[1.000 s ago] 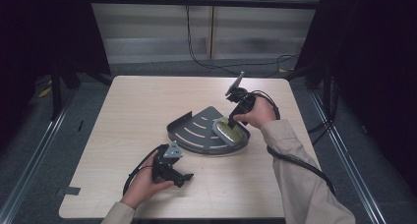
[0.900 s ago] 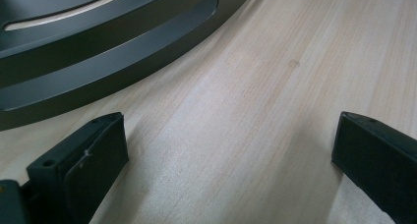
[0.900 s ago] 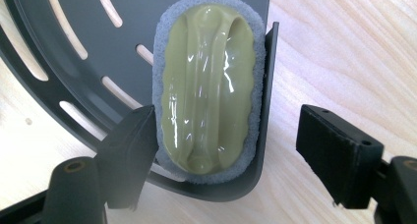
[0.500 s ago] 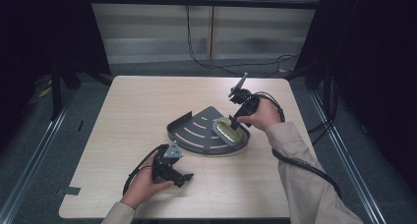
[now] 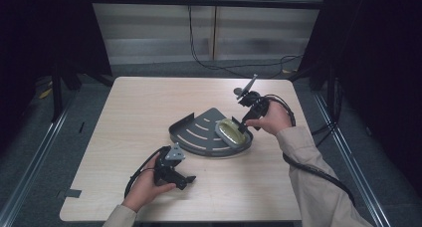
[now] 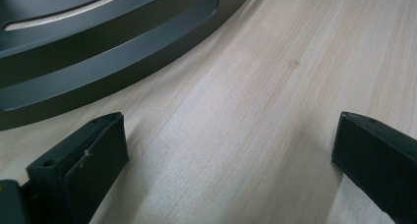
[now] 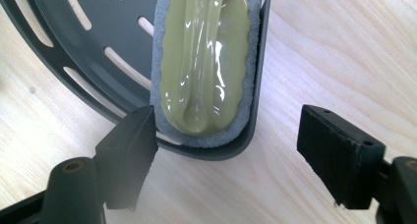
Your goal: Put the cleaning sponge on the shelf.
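Olive-green and glossy, the moulded plastic handle tops a grey scrubbing pad [image 7: 204, 62]; this scrubber lies inside a dark grey slotted corner shelf [image 5: 199, 132] on the pale wooden table [image 5: 129, 102], tucked against the shelf's curved rim at its right end. The right gripper [image 5: 245, 125] hangs just over that end, jaws spread wide and grasping nothing. The left gripper [image 5: 186, 179] rests near the table's front edge, just short of the shelf, jaws likewise parted and empty. The scrubber is probably light, its pad soft and yielding, its handle stiff and likely slick. A sound hold would be across the handle's narrow waist, since the rim crowds one side. The shelf looks rigid; its raised rim offers a grip.
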A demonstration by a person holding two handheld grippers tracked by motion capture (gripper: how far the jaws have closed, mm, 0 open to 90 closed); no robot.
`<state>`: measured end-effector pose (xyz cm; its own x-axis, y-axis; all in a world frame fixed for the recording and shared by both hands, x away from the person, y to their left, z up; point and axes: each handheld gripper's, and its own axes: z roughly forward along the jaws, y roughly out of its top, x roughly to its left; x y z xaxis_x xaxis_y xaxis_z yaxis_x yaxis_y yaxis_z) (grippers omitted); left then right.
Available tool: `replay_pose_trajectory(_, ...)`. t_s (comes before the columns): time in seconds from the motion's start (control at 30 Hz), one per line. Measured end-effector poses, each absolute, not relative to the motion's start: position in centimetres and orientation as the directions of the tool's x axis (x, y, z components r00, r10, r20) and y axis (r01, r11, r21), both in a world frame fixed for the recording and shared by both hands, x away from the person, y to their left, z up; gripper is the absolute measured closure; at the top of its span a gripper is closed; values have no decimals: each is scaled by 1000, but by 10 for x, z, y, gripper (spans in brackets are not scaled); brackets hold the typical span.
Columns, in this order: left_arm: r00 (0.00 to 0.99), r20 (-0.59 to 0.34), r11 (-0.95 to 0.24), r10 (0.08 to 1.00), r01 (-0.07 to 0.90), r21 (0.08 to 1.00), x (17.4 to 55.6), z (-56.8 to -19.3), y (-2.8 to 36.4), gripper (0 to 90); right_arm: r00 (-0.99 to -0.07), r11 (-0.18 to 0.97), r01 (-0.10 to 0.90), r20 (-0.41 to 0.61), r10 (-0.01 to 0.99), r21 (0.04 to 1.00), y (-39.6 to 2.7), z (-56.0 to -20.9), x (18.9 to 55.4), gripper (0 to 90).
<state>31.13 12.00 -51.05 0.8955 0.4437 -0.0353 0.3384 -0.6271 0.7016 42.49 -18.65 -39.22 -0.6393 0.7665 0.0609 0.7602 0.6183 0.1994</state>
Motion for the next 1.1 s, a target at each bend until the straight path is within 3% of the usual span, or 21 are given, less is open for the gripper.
replay_pose_trajectory(1.1,893,-33,-623,448,339,705,311,-511,120,0,-687,661,717,65,724,220,-206,-392,385,220)
